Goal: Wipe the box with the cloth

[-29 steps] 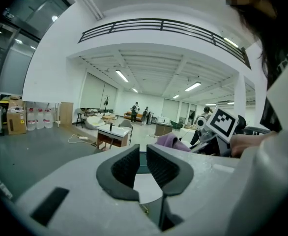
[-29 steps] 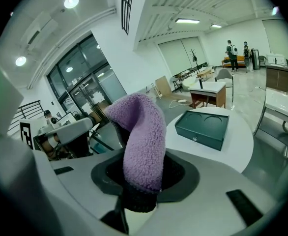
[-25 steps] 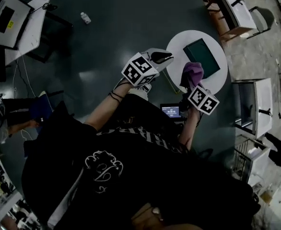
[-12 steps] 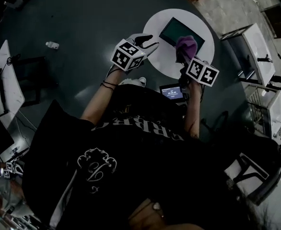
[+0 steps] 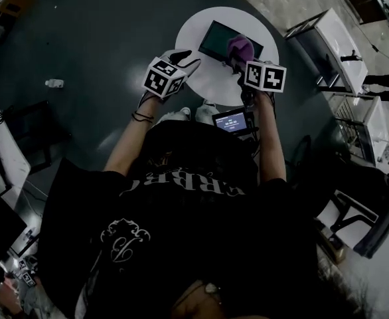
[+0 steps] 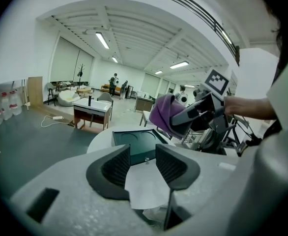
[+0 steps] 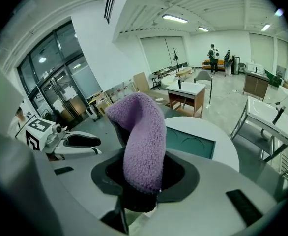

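A dark green flat box (image 5: 229, 40) lies on a round white table (image 5: 193, 26). My right gripper (image 5: 239, 60) is shut on a purple fleecy cloth (image 5: 240, 46), which stands up out of the jaws (image 7: 143, 141) just above the box's near right corner. The box (image 7: 190, 142) shows behind the cloth. My left gripper (image 5: 182, 59) hovers at the table's near left edge, short of the box (image 6: 134, 140). Its jaws have just been opening and now stand open (image 6: 143, 163) with nothing between them.
A small lit screen (image 5: 229, 121) sits by the person's feet below the table. White desks (image 5: 334, 38) stand to the right, a chair (image 5: 364, 211) at lower right, and a bottle (image 5: 54, 83) on the dark floor at left.
Both grippers have moved forward to the round table. The cloth has come from short of the box to over its near edge. The camera view has shifted.
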Demonstrator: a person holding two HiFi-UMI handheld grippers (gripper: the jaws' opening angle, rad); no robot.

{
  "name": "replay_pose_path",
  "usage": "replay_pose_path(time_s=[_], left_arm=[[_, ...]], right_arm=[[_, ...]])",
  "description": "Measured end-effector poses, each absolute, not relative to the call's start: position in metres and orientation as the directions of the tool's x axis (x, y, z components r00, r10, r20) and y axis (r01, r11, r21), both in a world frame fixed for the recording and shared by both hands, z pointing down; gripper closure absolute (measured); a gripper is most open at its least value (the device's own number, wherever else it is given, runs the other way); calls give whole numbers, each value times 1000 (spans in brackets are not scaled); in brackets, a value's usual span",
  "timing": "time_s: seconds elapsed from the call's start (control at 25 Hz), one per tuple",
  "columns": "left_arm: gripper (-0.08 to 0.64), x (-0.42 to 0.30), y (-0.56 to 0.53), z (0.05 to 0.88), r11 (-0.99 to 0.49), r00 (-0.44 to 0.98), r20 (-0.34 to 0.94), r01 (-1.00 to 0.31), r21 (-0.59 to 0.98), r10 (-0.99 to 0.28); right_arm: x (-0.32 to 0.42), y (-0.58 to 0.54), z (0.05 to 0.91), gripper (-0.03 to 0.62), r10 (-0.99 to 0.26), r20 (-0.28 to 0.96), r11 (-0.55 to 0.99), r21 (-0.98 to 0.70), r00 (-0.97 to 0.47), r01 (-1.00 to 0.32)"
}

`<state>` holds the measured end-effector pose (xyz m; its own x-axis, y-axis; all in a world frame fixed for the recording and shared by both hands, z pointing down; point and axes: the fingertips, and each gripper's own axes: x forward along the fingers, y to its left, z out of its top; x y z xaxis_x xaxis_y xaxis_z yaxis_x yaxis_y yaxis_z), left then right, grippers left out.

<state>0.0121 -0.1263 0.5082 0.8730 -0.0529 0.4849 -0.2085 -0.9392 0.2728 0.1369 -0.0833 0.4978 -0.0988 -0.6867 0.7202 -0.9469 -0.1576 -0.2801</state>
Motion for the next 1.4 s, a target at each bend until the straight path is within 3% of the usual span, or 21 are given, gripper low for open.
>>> replay_pose_path(time_s=[0.72,1.08,1.4], left_arm=[[407,72,-146,550,-892,804,586,-333,306,-99],[407,60,-134,572,-858,784,613,-379,347,-99],[407,66,-137,580,-871,783,620,-343,353,-56]], right_arm=[[181,-208,586,471,-592,756,-52,-383,-280,-922],[204,-186,638,471,-444,873,-100,-273,-203,-957],[228,-146,637,471,-421,892,-186,-262,-164,-947]])
